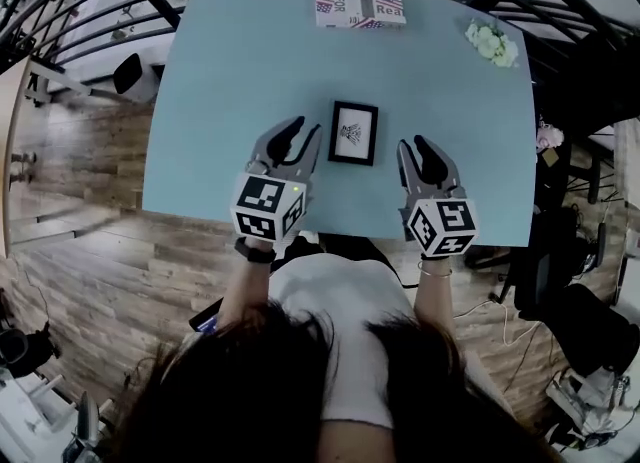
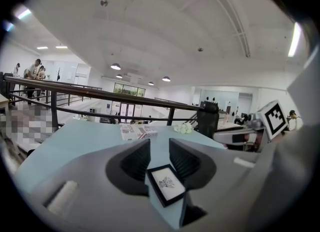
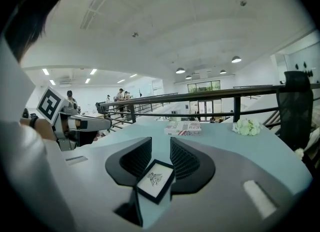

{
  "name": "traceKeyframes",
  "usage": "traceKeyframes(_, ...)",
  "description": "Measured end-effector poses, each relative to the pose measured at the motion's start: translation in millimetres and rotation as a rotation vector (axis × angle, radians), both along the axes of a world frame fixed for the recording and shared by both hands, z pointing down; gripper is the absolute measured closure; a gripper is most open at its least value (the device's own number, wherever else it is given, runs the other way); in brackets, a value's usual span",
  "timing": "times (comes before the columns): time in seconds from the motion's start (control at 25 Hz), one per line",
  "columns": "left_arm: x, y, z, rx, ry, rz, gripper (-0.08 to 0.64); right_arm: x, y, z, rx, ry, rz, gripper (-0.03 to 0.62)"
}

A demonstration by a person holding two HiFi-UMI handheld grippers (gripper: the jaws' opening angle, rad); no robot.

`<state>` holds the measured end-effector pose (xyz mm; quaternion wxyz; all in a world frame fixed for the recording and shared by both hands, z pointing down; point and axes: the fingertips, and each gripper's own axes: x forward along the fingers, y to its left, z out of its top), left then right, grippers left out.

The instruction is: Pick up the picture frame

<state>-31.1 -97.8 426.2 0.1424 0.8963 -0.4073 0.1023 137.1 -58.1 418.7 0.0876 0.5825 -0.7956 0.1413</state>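
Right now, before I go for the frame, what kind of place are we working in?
Probably a mezzanine or upper gallery in a large, open, office-like hall. The blue table stands beside black railings, people stand at a far railing, and round ceiling lights span a wide room.

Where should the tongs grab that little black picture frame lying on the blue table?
Probably its two long black edges, pinched across the narrow width, coming straight down from above. The picture frame lies flat on the table, so only its thin sides offer something to squeeze. The left tongs and right tongs sit open and empty on either side.
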Motion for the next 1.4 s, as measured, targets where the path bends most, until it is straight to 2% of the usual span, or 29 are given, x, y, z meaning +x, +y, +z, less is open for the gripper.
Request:
traceKeyframes(0.28, 27.5, -37.1, -0.9, -0.010, -0.017, -0.052, 0.440, 21.4, -42.5, 1.2, -0.013, -0.026, -0.072, 0.502)
traceKeyframes(0.52, 35.1, -44.2, 2.5, -0.028, -0.035, -0.087, 0.440, 25.7, -58.1, 0.7, -0.020, -0.048, -0.123, 0.502)
traceKeyframes(0.72, 34.6, -47.3, 4.7, -0.035, -0.051, -0.072, 0.440, 29.8, -61.0, 5.8, -0.030, -0.066, -0.102, 0.502)
traceKeyframes(0.96, 28.9, -52.5, 2.4, -0.041, -0.034, -0.050, 0.440, 29.3, -58.7, 10.1, -0.052, -0.067, -0.070, 0.502)
traceKeyframes(1.4, 33.9, -55.4, 25.0, -0.110, -0.027, 0.006, 0.442, 21.1, -61.4, 35.5, -0.139, -0.110, -0.073, 0.502)
